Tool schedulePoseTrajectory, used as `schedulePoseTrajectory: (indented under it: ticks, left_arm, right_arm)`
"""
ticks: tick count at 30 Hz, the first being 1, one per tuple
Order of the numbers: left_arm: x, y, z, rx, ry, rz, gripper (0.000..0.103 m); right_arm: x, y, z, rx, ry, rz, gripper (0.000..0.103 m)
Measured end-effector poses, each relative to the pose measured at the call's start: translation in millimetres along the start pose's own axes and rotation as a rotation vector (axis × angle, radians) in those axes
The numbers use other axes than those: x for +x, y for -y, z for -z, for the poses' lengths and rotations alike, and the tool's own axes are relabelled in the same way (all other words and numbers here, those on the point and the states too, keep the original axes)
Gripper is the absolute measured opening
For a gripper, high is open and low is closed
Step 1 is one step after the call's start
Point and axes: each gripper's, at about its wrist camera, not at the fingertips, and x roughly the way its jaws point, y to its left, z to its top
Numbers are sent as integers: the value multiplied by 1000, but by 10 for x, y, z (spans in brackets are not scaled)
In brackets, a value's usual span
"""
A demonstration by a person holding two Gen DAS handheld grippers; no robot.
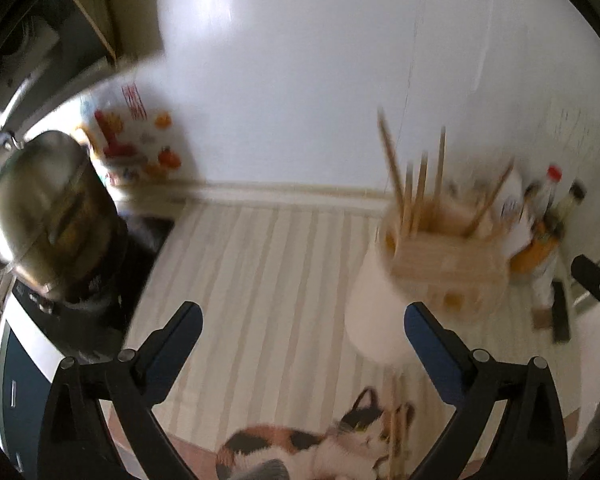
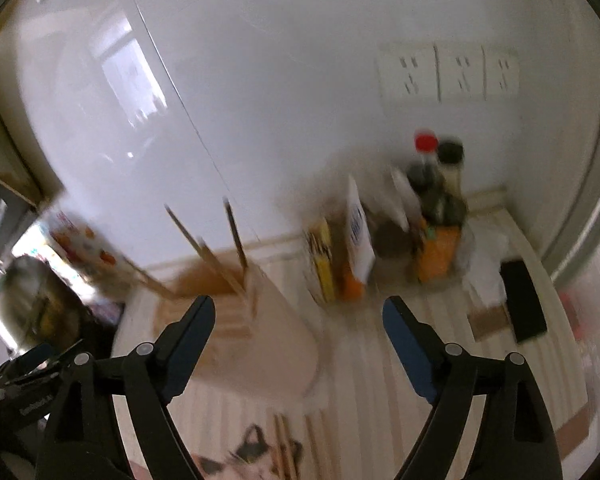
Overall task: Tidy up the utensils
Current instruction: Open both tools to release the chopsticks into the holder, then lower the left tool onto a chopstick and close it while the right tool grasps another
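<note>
A white utensil holder (image 1: 376, 312) with a wooden insert stands on the striped mat and holds several wooden chopsticks (image 1: 416, 184). It also shows in the right wrist view (image 2: 256, 344), with chopsticks (image 2: 220, 248) sticking up. More chopsticks lie flat on the mat near the cat picture (image 1: 396, 432) (image 2: 288, 448). My left gripper (image 1: 303, 320) is open and empty, left of the holder. My right gripper (image 2: 299, 316) is open and empty, with its left finger in front of the holder. Both views are motion-blurred.
A steel pot (image 1: 40, 208) sits on a dark cooktop at the left. Sauce bottles (image 2: 436, 184), boxes (image 2: 358, 236) and an orange pack (image 2: 436, 256) crowd the back right corner by the wall. A black flat object (image 2: 524, 300) lies at the right. Wall sockets (image 2: 448, 76) are above.
</note>
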Motion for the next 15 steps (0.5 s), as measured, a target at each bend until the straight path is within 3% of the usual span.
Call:
schedulePoseTrajectory:
  ticks: [9,15]
  left_arm:
    - [835,187,843,78,-241,-52,103]
    - [1242,296,1246,112,-362,-62,103]
  right_arm:
    - [598,324,827,22,-256,76,85]
    - [1141,409,1423,21,-467,81,56]
